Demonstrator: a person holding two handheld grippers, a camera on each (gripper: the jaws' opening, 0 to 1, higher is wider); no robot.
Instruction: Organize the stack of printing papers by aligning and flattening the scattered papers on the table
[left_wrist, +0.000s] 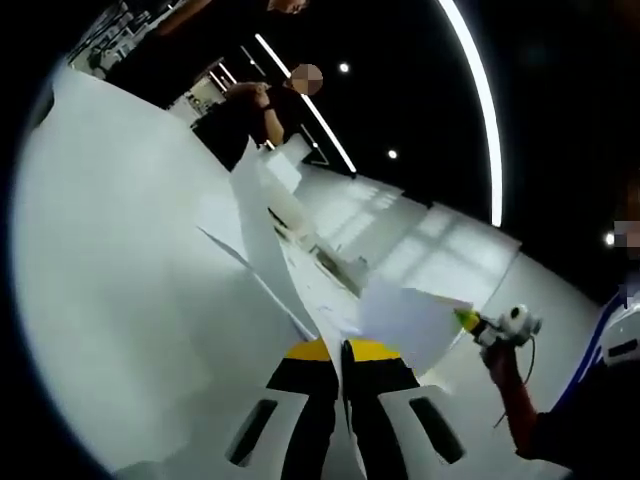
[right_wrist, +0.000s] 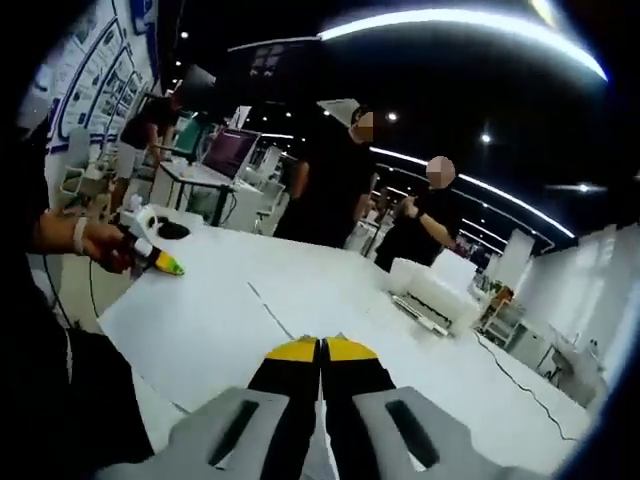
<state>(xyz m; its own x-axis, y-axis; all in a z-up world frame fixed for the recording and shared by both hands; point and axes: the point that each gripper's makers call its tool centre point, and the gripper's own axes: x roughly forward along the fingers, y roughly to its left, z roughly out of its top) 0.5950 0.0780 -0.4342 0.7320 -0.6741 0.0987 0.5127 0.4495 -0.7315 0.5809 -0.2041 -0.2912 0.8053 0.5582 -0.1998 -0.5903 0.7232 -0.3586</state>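
— Where the left gripper (left_wrist: 343, 352) rises in its own view, we see its jaws pressed together on the papers (left_wrist: 275, 235), which stand up off the white table (left_wrist: 110, 290) just ahead of the tips.

— And our right gripper (right_wrist: 321, 347)? Jaws together, clamping a sheet (right_wrist: 215, 320) that spreads away over the table.

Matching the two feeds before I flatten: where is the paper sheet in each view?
Left gripper view: paper sheet lower right of centre, between the left hand-held gripper and the right hand-held gripper.
Right gripper view: paper sheet across the middle, ahead of that view's own jaws.
Shared landmark: person in black.
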